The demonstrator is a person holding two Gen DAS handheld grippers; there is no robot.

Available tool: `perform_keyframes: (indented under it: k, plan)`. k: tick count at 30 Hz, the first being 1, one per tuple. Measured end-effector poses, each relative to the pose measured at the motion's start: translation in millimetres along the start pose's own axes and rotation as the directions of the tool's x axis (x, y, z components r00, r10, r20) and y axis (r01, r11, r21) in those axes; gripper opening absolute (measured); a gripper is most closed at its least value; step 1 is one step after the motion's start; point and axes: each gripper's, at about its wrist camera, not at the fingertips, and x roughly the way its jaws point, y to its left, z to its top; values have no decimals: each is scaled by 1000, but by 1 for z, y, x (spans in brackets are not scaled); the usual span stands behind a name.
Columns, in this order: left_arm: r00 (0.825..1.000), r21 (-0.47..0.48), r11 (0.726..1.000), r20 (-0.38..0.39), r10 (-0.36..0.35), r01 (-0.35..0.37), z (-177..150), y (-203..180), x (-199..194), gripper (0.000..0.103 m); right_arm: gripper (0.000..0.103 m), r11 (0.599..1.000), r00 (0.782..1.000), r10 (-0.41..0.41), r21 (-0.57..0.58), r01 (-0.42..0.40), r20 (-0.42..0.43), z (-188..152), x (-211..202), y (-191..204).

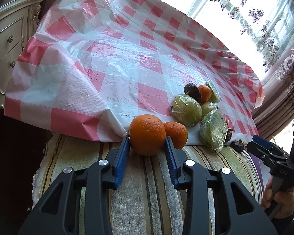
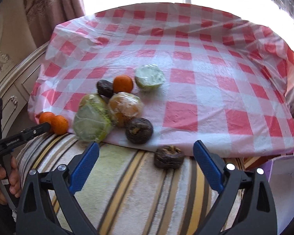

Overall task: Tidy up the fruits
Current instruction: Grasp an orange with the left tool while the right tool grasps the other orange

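I am holding the big orange (image 1: 147, 134) in the left claw (image 1: 147, 143); both blue pads are touching its sides, and it is sitting at the near edge of the checked cloth (image 1: 115, 62), partly over the striped towel (image 1: 147, 186). A smaller orange (image 1: 177, 134) is touching it on the right side. The right claw (image 2: 146, 152) is standing wide open w/ nothing inside, and it is hovering over the towel, near a dark wrinkled fruit (image 2: 168, 157) that is lying between its fingers but further ahead.

About progress: I am judging the task as only beginning. Most fruits are still lying in one mixed heap near the cloth edge: wrapped green fruits (image 2: 92, 124), a wrapped orange-brown fruit (image 2: 125, 108), another dark fruit (image 2: 139, 130), a third dark one (image 2: 104, 88) and a small orange (image 2: 123, 83) behind. One pale wrapped fruit (image 2: 150, 77) is resting a bit apart. No basket or tray is showing, so I cannot tell where the groups should go. The rest of the surface is giving room for sorting by kind, e.g. oranges together, dark ones together. Almost everything is remaining to do.
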Motion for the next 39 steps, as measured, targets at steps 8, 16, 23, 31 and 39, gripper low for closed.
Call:
perform_keyframes:
  k: [8,16,23,31,39]
  plan:
    - [1000,-8,1000,2,-6,6,0,3,-1,34,63,938,995,97,-333,-97,-18,28,22,109]
    - [999,-26,999,10,-32,32,-2,9,-1,34,62,855,984,129,-489,-173,-121,32,54,147]
    - [999,-33,999,15,-30,31,-2,10,-2,34,50,826,980,133,-530,-192,-147,31,65,161]
    - [999,-30,999,33,-29,30,-3,10,-6,34,32,817,965,196,-514,-260,-176,31,68,158]
    - [997,-36,999,72,6,-3,2,6,-15,34,32,863,953,285,-406,-302,-103,44,52,134]
